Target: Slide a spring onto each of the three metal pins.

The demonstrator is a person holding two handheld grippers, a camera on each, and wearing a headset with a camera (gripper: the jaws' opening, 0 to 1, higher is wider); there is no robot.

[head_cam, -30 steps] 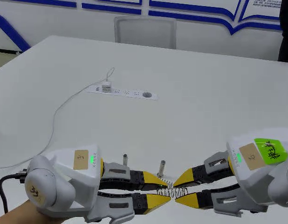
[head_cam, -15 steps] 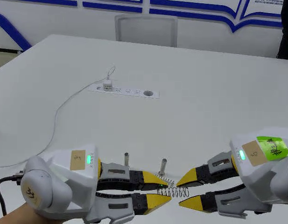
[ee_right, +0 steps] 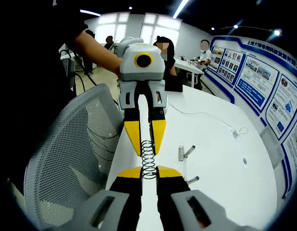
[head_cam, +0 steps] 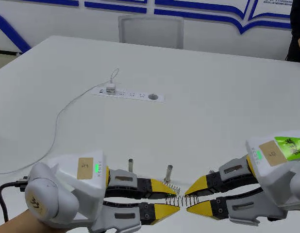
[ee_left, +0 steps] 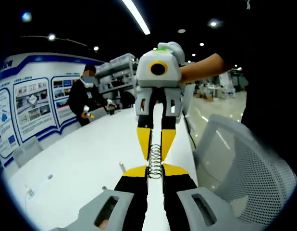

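On the near edge of the white table [head_cam: 198, 97], the left gripper [head_cam: 177, 201] and right gripper [head_cam: 187, 201] meet tip to tip. Each is clamped on one end of a spring [head_cam: 182, 199] held level between them. Just beyond stand two pins [head_cam: 168, 171] [head_cam: 130, 164], and a second spring [ee_right: 181, 153] lies beside the right one.

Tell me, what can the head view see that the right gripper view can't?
The head view adds the right gripper's white body and green sticker. The right gripper view adds a mesh chair back and people standing far behind. Both share the spring between the left gripper and the right one, two metal pins and the white table.
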